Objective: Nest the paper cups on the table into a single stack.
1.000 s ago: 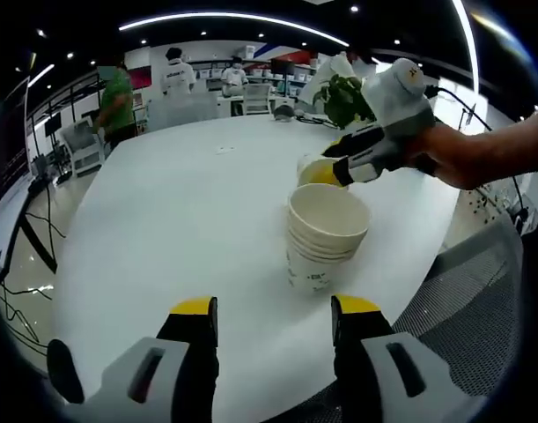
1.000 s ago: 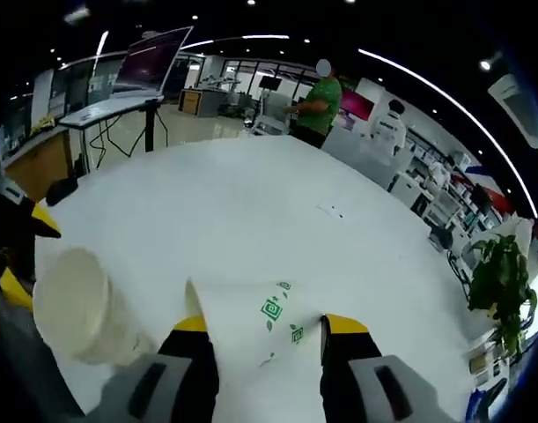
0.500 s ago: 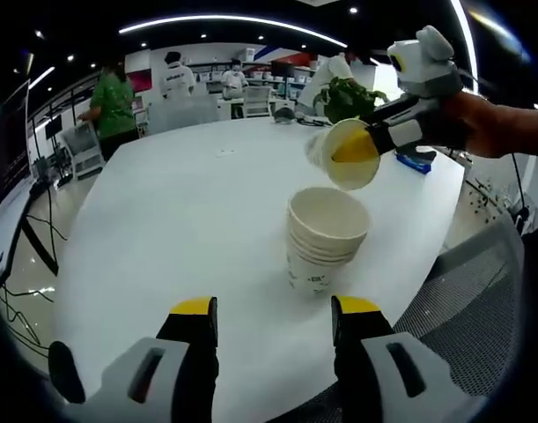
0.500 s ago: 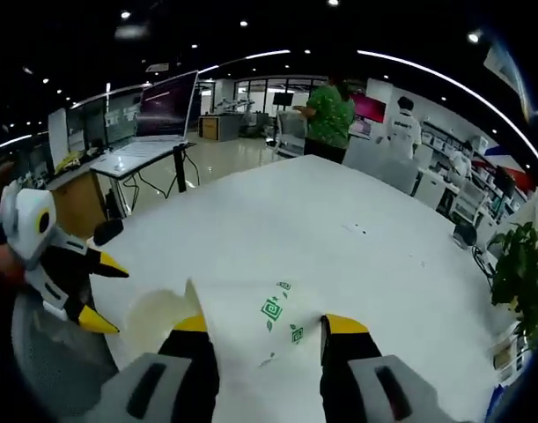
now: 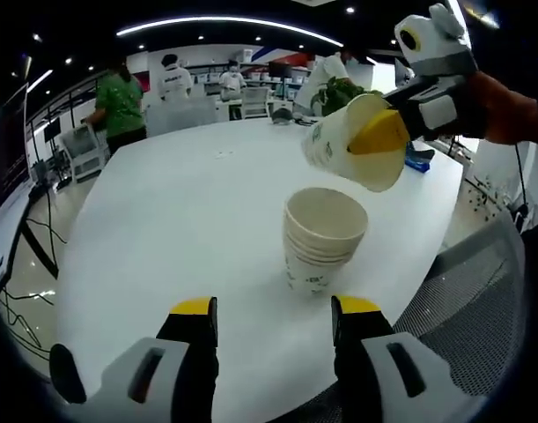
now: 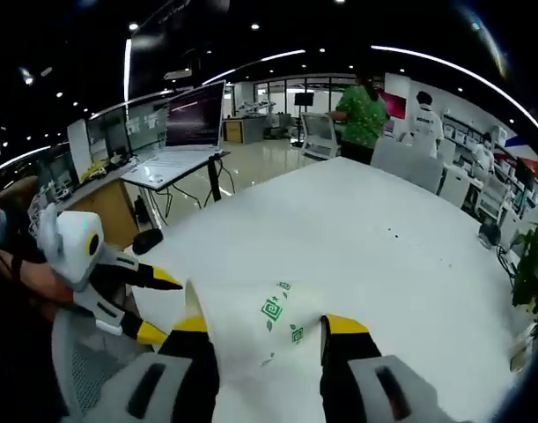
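The big white tabotop is wrong to say, so: the big white tabletop (image 5: 163, 220) is round, and its edge is close to me. If I push anything too hard, it could slide off that edge.

The stack of cups (image 5: 324, 238) stands on the tabletop, a bit in front of my left hand-held gripper (image 5: 273, 330). It is tall and light. I think it could tip over if my cup comes down on its rim and not into the hole. Nothing is holding the stack, because my left hand-held gripper is spread open and has nothing in it.

My right hand-held gripper (image 5: 401, 123) is up in the air, above the stack and a little to the side. It is squeezed onto one paper cup (image 5: 352, 141), with one yellow tip inside the cup and the wall pinched. The cup is tilted, with its bottom leaning down toward the stack. If I lower it tilted like that, I think it will bump the rim and get stuck crooked.

The cup is thin paper (image 6: 255, 322). If I squeeze too hard, it could bend and not fit. If I let go too high, it could bounce out and roll away.
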